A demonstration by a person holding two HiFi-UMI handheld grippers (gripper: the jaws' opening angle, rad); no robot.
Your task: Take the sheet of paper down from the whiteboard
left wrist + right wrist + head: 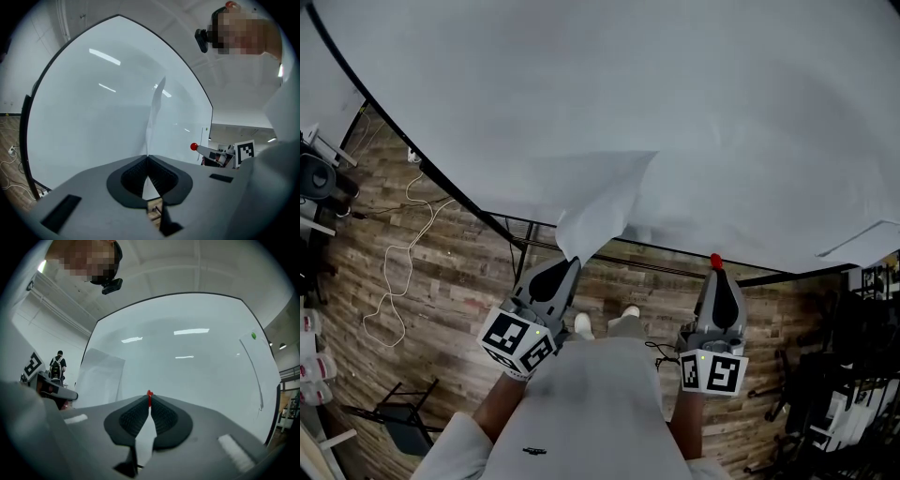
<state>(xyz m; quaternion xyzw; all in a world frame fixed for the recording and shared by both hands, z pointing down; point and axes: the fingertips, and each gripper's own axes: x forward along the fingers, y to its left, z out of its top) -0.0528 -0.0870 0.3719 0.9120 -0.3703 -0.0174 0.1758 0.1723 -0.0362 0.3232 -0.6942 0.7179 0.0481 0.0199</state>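
The left hand-held gripper [565, 265] is clamped on the lower corner of the sheet of paper [602, 199], which curls away from the whiteboard [722, 112] just ahead of it. The right hand-held gripper [716, 274] pinches a small red pin [716, 261] at its tips.

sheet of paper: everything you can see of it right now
The sheet of paper is plain white and thin, with no marks visible. Its upper part lies by the whiteboard; the lower corner stands off the board, so the sheet bows. The left gripper is shut on that corner, and in its own view the sheet rises edge-on from the jaws. The right gripper, pinching a small red piece, is clear of it.
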